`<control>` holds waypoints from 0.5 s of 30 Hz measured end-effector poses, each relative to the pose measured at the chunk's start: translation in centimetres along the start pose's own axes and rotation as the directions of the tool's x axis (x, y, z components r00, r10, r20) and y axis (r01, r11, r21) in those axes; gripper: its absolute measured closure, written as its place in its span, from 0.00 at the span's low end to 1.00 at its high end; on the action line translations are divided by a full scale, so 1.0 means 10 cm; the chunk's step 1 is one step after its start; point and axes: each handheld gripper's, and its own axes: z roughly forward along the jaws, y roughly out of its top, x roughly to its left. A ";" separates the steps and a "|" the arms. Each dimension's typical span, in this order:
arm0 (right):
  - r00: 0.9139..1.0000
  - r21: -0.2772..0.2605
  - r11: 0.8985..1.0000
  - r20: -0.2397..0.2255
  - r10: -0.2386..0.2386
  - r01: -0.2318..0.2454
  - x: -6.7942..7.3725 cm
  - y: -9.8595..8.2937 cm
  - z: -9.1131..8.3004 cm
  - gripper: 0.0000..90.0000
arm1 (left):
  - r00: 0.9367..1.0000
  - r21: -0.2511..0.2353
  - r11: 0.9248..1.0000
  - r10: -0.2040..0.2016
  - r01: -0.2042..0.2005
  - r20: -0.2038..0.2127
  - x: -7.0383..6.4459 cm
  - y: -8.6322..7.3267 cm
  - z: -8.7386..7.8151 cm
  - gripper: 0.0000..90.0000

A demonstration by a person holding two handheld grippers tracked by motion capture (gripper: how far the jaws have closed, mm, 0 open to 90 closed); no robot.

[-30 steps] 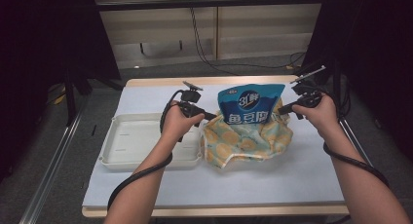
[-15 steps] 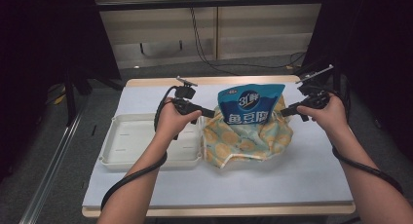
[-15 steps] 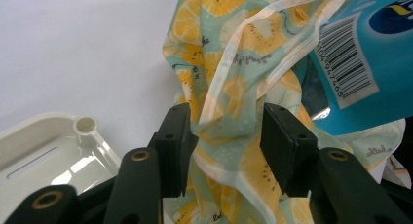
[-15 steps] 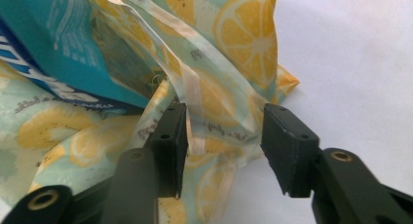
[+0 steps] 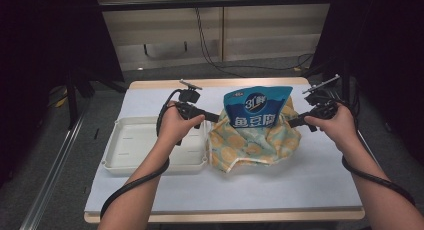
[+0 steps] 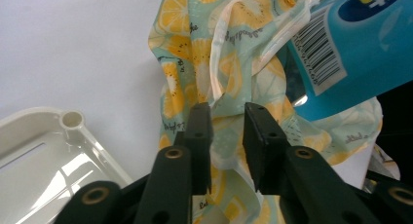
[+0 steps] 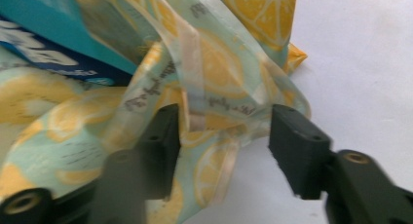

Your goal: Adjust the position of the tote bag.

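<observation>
A lemon-print fabric bag lies on the white table with a blue snack pouch standing up out of it. My left gripper is at the bag's left edge. In the left gripper view its jaws stand close together, pinching a fold of the bag just below the pouch. My right gripper is at the bag's right edge. Its jaws are spread wide, with a strap and a fold of the bag lying between them, and the pouch is at the upper left.
A shallow cream tray sits left of the bag, touching it, under my left hand; its corner appears in the left gripper view. Bare white table stretches in front of the bag. Cables trail from both grippers.
Both hands have shifted only slightly at the bag's two sides. The bag and pouch stay where they were.
</observation>
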 end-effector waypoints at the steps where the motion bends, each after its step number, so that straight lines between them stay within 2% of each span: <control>1: 1.000 0.008 1.000 0.001 -0.003 0.003 0.00 0.01 0.01 0.69 | 1.000 0.004 1.000 -0.001 0.001 -0.001 0.01 0.00 0.00 0.85; 4: 1.000 -0.009 1.000 0.008 0.023 -0.023 0.00 0.05 0.03 0.92 | 1.000 0.004 1.000 -0.015 0.015 0.010 0.01 -0.01 0.01 0.88; 6: 0.999 -0.023 0.999 -0.002 0.032 -0.032 -0.01 0.10 0.04 1.00 | 1.000 0.003 1.000 -0.012 0.012 0.004 0.01 -0.02 0.00 0.88; 8: 0.999 -0.017 0.999 -0.001 0.039 -0.039 0.01 0.15 0.04 1.00 | 1.000 -0.010 1.000 -0.010 0.010 -0.001 0.00 -0.03 -0.01 0.84; 11: 1.000 -0.018 1.000 0.010 0.017 -0.016 0.01 0.21 0.05 1.00 | 1.000 -0.003 1.000 0.008 -0.008 0.002 -0.01 -0.03 -0.07 0.82; 14: 0.999 -0.030 0.999 0.015 0.031 -0.031 0.01 0.27 0.03 1.00 | 1.000 -0.023 1.000 0.012 -0.013 -0.016 -0.02 -0.02 -0.13 0.74; 15: 0.999 -0.032 0.999 0.019 0.039 -0.039 0.01 0.28 0.03 1.00 | 1.000 -0.010 1.000 0.017 -0.017 -0.017 -0.02 -0.01 -0.15 0.73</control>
